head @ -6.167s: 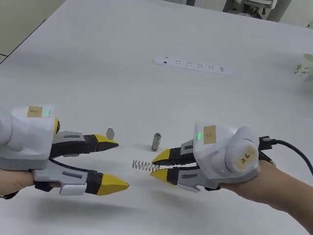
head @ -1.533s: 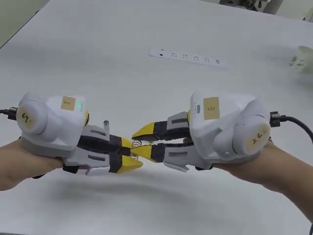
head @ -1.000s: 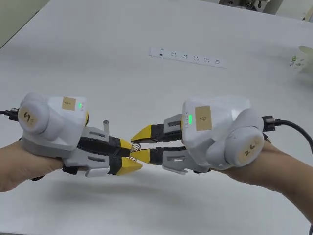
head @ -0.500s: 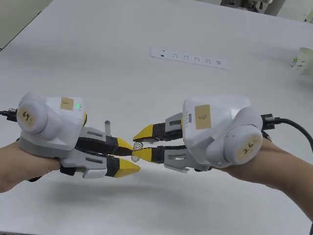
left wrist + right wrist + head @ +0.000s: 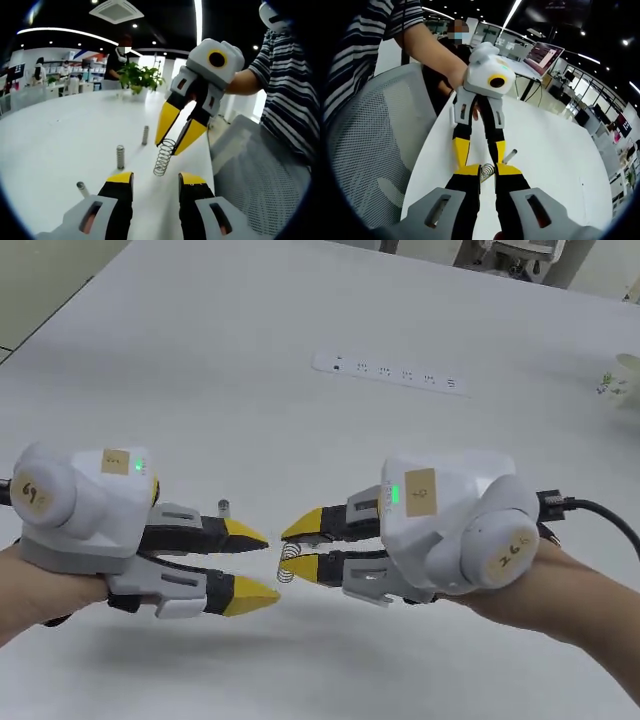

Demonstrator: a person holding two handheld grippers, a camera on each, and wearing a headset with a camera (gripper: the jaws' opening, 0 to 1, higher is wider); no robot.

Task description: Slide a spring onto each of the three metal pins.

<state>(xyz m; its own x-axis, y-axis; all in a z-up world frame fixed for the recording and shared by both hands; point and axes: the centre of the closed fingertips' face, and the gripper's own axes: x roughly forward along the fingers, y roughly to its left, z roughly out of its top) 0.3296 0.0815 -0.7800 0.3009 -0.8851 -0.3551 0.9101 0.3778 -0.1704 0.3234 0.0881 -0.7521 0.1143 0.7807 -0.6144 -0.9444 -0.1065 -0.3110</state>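
Observation:
My right gripper (image 5: 300, 548) is shut on a loose coil spring (image 5: 289, 563), pinched by its upper end and hanging from the tips just above the white table (image 5: 200, 360). My left gripper (image 5: 256, 564) faces it from the left, open, with nothing between its fingers. In the left gripper view the spring (image 5: 163, 156) dangles from the right gripper (image 5: 172, 144) ahead of my own open left gripper (image 5: 156, 178). Two pins with springs on them (image 5: 120, 156) (image 5: 145, 135) stand further left, and a bare pin (image 5: 81, 187) is near. The bare pin (image 5: 224, 507) stands behind the left gripper.
A white power strip (image 5: 390, 372) lies at the far middle of the table. A cup (image 5: 625, 375) sits at the right edge. A grey mesh chair (image 5: 365, 145) stands off the table's near edge, beside a person in a striped shirt (image 5: 287, 85).
The left gripper's jaws, shut and touching the right gripper's tips half a second to a second ago, have opened and drawn back to the left. The spring stays in the right gripper.

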